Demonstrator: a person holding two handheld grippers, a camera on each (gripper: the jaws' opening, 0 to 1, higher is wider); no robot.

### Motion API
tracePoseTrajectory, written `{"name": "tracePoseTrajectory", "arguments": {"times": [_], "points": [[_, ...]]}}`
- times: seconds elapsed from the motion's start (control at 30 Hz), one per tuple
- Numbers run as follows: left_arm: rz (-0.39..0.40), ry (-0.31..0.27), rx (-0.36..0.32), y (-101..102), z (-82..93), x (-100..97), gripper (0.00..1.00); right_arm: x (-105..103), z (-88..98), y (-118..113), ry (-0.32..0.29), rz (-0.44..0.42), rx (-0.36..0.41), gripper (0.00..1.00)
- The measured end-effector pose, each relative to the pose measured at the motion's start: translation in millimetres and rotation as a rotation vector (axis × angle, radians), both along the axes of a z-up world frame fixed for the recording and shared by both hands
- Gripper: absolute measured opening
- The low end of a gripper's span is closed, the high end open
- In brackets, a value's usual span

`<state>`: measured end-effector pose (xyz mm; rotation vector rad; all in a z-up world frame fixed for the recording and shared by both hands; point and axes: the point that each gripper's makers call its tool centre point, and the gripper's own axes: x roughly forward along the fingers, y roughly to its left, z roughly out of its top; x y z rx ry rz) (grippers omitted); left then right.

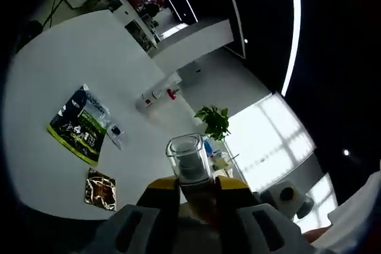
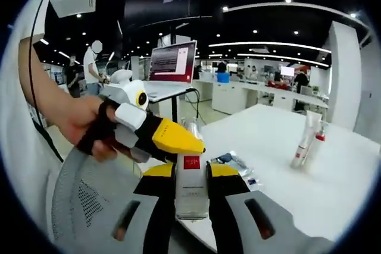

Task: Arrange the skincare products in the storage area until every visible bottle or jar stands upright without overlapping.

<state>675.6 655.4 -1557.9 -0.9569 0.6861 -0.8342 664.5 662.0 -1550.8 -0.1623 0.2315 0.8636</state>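
- Bottle (image 2: 191, 179), clear with a red label: clamped between both grippers at once, off the white table (image 2: 333, 171) and in the air beside its near edge, presumably so it can be turned upright before being set down.
- Right gripper (image 2: 191, 197): clenched on the bottle's lower body, yellow-tipped jaws pressed to either side, label facing the camera.
- Left gripper (image 1: 194, 191): clenched on the same bottle nearer its top; seen end-on in the left gripper view as a clear squarish rim over a dark inside.
- Left gripper again, in the right gripper view (image 2: 169, 138): reaching in from the left in a person's hand (image 2: 83, 124), yellow jaw lying across the bottle's neck — probably a steadying or hand-over grip.
- Tube (image 2: 305, 141), white: standing upright on the table toward the far edge, with a small red-capped item just beside it; already in order, by the look of it.
- Sachets (image 2: 235, 165), flat: lying near the table's near edge, close behind the held bottle.
- Green-and-black packet (image 1: 79, 124) and dark square packet (image 1: 101, 190): flat on the table in the left gripper view, well apart from the tube.
- Next, likely: release by one gripper and an upright placement on bare table.
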Motion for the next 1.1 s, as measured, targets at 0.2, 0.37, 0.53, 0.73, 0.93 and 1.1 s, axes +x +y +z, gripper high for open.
{"name": "tracePoseTrajectory", "arguments": {"times": [0.2, 0.37, 0.53, 0.73, 0.93, 1.1], "points": [[0.017, 0.035, -0.017, 3.5, 8.2, -4.2, 0.24, -2.3, 7.8, 5.6, -0.026, 0.02, -0.021, 0.18], [0.018, 0.034, 0.029, 6.9, 8.2, -10.3, 0.22, -9.9, -0.8, 8.1, 0.008, 0.067, -0.077, 0.19], [0.049, 0.015, 0.043, 23.5, 16.5, 3.9, 0.21, -14.2, -7.3, 9.7, 0.067, 0.101, -0.112, 0.28], [-0.021, -0.078, 0.151, 23.8, 22.3, 7.5, 0.21, -3.0, -15.7, 3.9, 0.173, 0.05, -0.124, 0.2], [-0.001, -0.154, 0.172, 22.6, 30.7, 18.5, 0.21, 4.8, -10.1, 10.0, 0.208, 0.027, -0.066, 0.18], [0.004, -0.207, 0.143, 22.0, 34.9, 22.9, 0.22, 8.6, -6.2, 10.6, 0.207, 0.006, -0.035, 0.17]]}}
